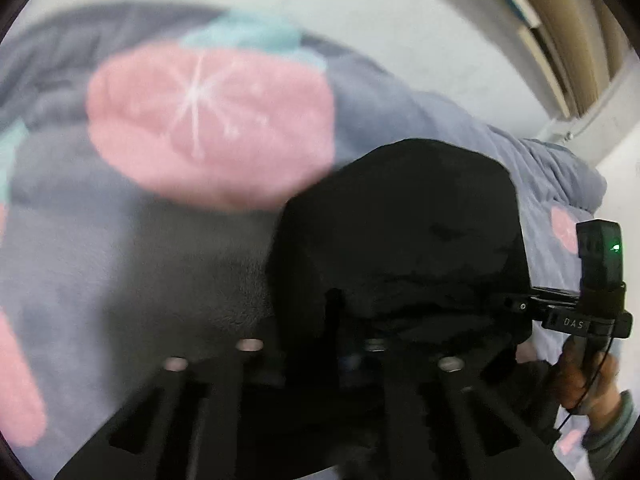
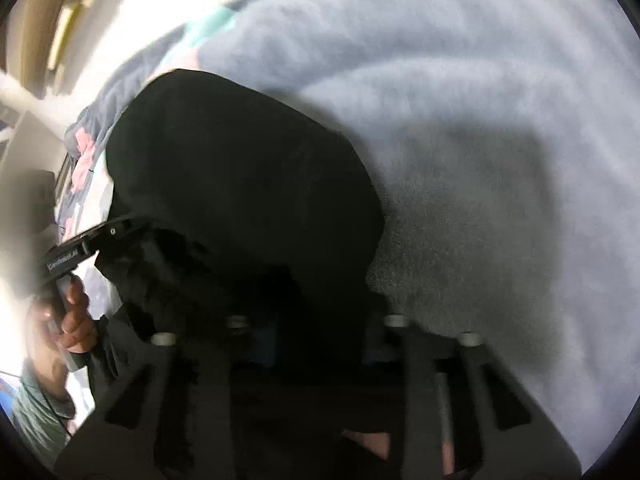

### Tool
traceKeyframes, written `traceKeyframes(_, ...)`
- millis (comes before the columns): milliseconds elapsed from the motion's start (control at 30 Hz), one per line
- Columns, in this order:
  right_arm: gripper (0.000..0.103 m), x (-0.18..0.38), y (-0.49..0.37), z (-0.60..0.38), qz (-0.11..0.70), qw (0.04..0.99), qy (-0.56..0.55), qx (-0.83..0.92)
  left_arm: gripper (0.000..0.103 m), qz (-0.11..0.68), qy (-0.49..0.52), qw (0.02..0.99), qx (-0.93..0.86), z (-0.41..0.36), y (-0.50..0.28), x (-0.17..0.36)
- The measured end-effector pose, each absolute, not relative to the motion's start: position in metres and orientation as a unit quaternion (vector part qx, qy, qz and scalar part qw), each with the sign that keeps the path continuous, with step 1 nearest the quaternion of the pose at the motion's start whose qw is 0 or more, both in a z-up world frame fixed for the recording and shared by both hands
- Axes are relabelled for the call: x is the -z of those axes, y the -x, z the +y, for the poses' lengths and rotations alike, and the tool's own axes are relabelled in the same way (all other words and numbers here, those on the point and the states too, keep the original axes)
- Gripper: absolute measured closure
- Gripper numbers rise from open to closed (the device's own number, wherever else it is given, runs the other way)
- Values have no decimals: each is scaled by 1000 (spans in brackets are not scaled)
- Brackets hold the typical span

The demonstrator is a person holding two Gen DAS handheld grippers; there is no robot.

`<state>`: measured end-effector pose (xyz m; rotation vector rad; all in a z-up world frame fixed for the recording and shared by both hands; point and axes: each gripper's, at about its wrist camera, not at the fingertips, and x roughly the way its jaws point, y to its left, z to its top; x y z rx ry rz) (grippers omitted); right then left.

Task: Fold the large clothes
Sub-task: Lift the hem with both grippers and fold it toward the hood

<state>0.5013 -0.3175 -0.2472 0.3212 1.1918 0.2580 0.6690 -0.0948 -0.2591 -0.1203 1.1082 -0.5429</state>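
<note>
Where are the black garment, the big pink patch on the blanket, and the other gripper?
black garment (image 1: 400, 232), left wrist view, its bunched middle
pink patch (image 1: 208, 128), left wrist view, centre of the patch
right gripper (image 1: 596, 280), left wrist view, its black body

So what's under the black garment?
The grey fleece blanket with pink patches lies beneath the black garment. Whatever lies directly under the garment is covered.

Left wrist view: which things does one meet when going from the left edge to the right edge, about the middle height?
Grey blanket → its big pink patch → black garment → small pink patch → the other gripper's black box with a green light.
</note>
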Motion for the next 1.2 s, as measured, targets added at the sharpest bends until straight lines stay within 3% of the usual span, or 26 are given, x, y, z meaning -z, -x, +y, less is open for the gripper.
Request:
traceKeyframes(300,97,131,-373,-284,452,884,-45,-112,93,391,4,872,294,-73,-533,134)
traceKeyframes(500,96,95,-244,-245,383,920,54,-60,89,326,-78,897,289,-57,-399,94)
traceKeyframes(633,90,140,-187,-230,416,905,94,0,85,386,-125,878,253,-47,-348,139)
traceKeyframes(733,89,184,-169,-252,493,869,38,23,85,477,-107,846,213,-22,-335,199)
traceKeyframes(833,88,197,-156,-278,532,846,-17,29,86,529,-71,826,184,10,-330,223)
traceKeyframes(933,79,178,-155,-297,530,845,-60,18,86,520,-50,835,173,25,-335,198)
traceKeyframes(1033,53,143,-167,-301,506,859,-76,1,85,485,-22,856,180,25,-348,153)
traceKeyframes(1067,49,132,-175,-296,501,862,-81,-3,83,476,-8,859,188,22,-354,140)
traceKeyframes(1133,47,123,-193,-290,510,854,-106,-11,77,466,16,861,202,12,-372,117)
traceKeyframes(1200,47,125,-209,-291,522,837,-161,-26,60,470,28,857,208,1,-392,107)
